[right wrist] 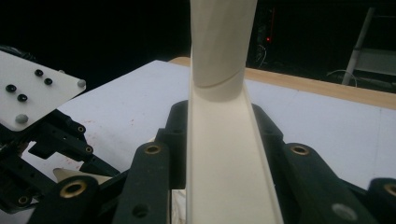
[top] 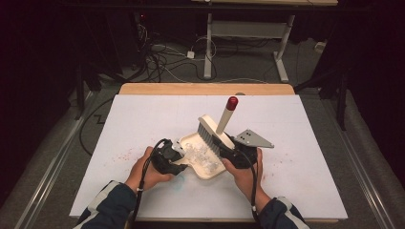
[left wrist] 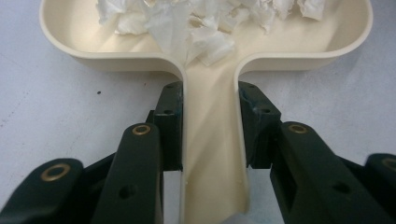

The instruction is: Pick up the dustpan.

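On the left, the left hand-held gripper sits low on the white surface, its jaws closed tight on the handle of the cream dustpan; in the left gripper view the two black jaws press against either side of that handle, with the pan's wall curving away beyond them. The dustpan lies flat near the front middle of the surface, and a heap of torn white paper scraps rests inside it, bunched toward the handle end. Faint reddish specks dot the surface just left of the person's left hand. Moving right, a brush stands in the far edge of the pan with its grey bristles down, its pale handle tilting up and away to a red tip. The right hand-held gripper holds that brush, jaws clamped on the lower part of the handle, as the right gripper view shows. A grey three-cornered plate juts from it to the right.
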The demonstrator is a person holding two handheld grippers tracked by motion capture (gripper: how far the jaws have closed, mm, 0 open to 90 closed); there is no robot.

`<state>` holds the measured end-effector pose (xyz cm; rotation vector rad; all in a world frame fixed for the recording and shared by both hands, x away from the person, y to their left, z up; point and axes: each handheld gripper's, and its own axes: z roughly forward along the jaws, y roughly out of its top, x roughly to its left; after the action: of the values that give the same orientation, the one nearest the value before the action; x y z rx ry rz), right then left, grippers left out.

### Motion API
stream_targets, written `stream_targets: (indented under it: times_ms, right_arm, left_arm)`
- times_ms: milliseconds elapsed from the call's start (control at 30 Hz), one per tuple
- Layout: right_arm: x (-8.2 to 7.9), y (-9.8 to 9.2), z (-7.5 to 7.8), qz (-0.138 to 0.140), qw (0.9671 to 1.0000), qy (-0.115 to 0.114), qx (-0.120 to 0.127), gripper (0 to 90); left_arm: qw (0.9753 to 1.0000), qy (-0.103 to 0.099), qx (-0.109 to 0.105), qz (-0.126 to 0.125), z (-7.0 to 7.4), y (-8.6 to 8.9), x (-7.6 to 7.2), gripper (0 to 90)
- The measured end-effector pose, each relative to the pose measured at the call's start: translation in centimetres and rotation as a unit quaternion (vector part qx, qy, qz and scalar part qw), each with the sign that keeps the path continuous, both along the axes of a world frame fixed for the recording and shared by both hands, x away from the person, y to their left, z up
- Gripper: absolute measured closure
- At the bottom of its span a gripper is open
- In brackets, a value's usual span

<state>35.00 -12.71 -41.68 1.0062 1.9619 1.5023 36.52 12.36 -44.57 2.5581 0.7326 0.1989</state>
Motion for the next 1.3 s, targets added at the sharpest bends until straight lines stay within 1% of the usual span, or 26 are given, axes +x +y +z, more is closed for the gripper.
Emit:
stream_targets:
  times_ms: [33,67,133,300,400,467,500,633,667,733,800,900,1033,1133,1167,1233,1300]
  right_arm:
    - [0.0,-0.2,0.1,-0.001,1.0000,-0.003,-0.002,67.3]
    - [0.0,-0.3,0.2,-0.005,1.0000,0.000,-0.002,67.3]
    - [0.1,-0.7,0.3,-0.004,1.0000,0.000,-0.007,67.3]
    - [-0.2,-2.0,0.6,-0.008,0.9996,0.004,-0.026,67.3]
    - [-0.7,-2.9,0.6,-0.004,0.9990,0.017,-0.041,67.3]
    - [-1.0,-3.6,0.6,-0.001,0.9982,0.020,-0.057,67.3]
    - [-1.3,-3.9,0.6,0.001,0.9976,0.028,-0.063,67.3]
    - [-2.2,-5.4,0.2,0.003,0.9955,0.046,-0.083,67.3]
    - [-2.4,-5.6,0.0,0.004,0.9947,0.055,-0.087,67.3]
    - [-2.7,-6.1,-0.1,0.001,0.9937,0.057,-0.097,67.3]
    - [-2.8,-6.4,-0.2,-0.001,0.9930,0.060,-0.102,67.3]
    - [-3.0,-6.5,-0.5,-0.007,0.9913,0.069,-0.111,67.3]
    - [-3.3,-6.1,-1.2,0.000,0.9874,0.086,-0.133,67.3]
    - [-3.5,-5.5,-1.3,0.015,0.9873,0.088,-0.131,67.3]
    - [-3.6,-5.3,-1.3,0.023,0.9876,0.087,-0.129,67.3]
    - [-3.8,-4.7,-1.4,0.039,0.9869,0.091,-0.128,67.3]
    - [-3.9,-4.1,-1.5,0.052,0.9871,0.086,-0.124,67.3]
  left_arm:
    - [1.0000,0.000,0.000,0.000,0.0,0.0,0.0,63.2]
    - [1.0000,0.000,0.000,0.001,-0.1,0.0,0.0,63.2]
    - [1.0000,0.000,0.001,0.001,-0.1,0.0,0.0,63.2]
    - [1.0000,0.002,0.000,0.004,-0.2,0.2,0.0,63.2]
    - [1.0000,0.002,0.001,0.005,-0.3,0.2,0.0,63.2]
    - [1.0000,0.001,0.004,0.004,-0.3,0.2,0.0,63.2]
    - [1.0000,0.001,0.005,0.004,-0.3,0.2,0.0,63.2]
    - [1.0000,-0.001,0.003,0.004,-0.1,0.4,-0.1,63.2]
    - [1.0000,-0.001,0.005,0.004,0.0,0.5,-0.1,63.2]
    - [1.0000,0.000,0.005,0.004,0.1,0.7,-0.2,63.2]
    - [1.0000,0.002,0.009,0.001,0.1,0.9,-0.3,63.2]
    - [0.9999,0.006,0.009,0.000,0.3,1.3,-0.5,63.2]
    - [0.9999,0.007,0.015,-0.002,0.3,1.4,-0.8,63.3]
    - [0.9999,0.005,0.016,-0.001,0.4,1.3,-0.9,63.3]
    - [0.9998,0.005,0.017,-0.001,0.4,1.3,-0.9,63.2]
    - [0.9998,0.004,0.019,0.000,0.4,1.3,-1.0,63.3]
    - [0.9998,0.003,0.021,-0.001,0.4,1.2,-1.0,63.2]
